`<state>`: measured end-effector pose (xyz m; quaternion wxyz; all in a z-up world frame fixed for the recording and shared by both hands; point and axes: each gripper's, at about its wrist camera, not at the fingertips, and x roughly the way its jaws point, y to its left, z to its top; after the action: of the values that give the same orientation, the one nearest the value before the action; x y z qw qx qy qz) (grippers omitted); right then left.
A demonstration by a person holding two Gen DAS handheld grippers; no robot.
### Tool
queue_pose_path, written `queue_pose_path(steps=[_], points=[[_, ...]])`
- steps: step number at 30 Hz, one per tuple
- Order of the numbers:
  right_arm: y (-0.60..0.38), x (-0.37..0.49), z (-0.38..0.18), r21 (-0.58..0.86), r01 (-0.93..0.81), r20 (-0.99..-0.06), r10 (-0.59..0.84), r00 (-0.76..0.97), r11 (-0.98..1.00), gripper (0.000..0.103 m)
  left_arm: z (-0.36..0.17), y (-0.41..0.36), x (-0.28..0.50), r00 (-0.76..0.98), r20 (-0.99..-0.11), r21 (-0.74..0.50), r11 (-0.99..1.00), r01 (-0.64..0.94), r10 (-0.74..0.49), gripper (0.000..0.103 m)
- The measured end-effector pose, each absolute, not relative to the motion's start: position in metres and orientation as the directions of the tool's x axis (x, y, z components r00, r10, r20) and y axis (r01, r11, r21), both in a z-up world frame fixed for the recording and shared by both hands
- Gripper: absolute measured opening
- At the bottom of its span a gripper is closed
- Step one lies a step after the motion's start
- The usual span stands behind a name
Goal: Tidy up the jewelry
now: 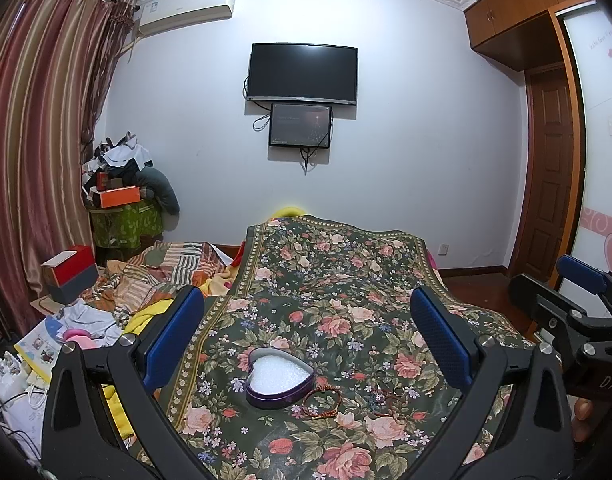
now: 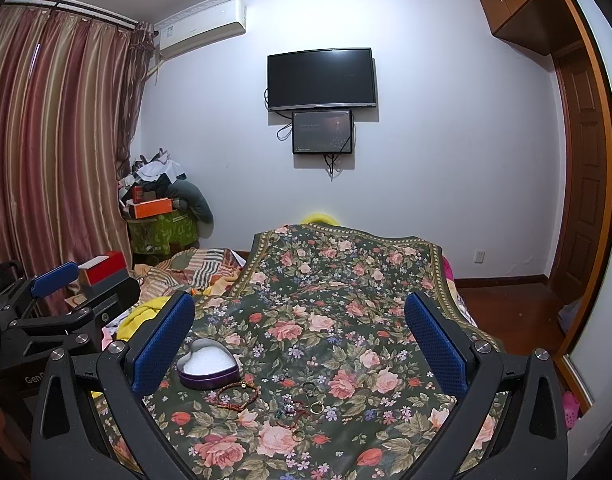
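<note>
A purple heart-shaped tin [image 1: 279, 380] with white foam inside lies open on the floral cloth [image 1: 346, 280]. A red and gold cord bracelet [image 1: 322, 402] rests against its right side. Small rings and a thin red cord [image 1: 390, 398] lie further right. My left gripper [image 1: 306, 344] hovers open above the tin, holding nothing. In the right wrist view the tin [image 2: 208, 368] sits by the left finger, the bracelet [image 2: 238, 396] just in front of it, and rings and a charm [image 2: 302, 404] at the centre. My right gripper [image 2: 298, 340] is open and empty.
The floral cloth covers a bed that runs toward a white wall with a television [image 1: 302, 72]. Rumpled striped bedding [image 1: 166, 272], boxes and papers crowd the left side. A wooden floor [image 2: 506, 300] and wardrobe door lie to the right. The right gripper's body [image 1: 578, 312] shows at the left view's right edge.
</note>
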<state>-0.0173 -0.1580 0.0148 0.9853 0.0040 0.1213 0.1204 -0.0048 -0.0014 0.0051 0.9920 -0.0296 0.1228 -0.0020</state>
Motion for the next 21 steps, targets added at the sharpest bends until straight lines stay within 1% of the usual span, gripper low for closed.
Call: queue_pose_path(steps=[21], points=[[-0.1604,-0.0165,0.0148,0.038,-0.237,-0.244,0.239,0.940,0.971,0.103,0.0091,-0.0040,-0.0058,0.971,-0.241,-0.055,0.998,-0.001,-0.013,0.103]])
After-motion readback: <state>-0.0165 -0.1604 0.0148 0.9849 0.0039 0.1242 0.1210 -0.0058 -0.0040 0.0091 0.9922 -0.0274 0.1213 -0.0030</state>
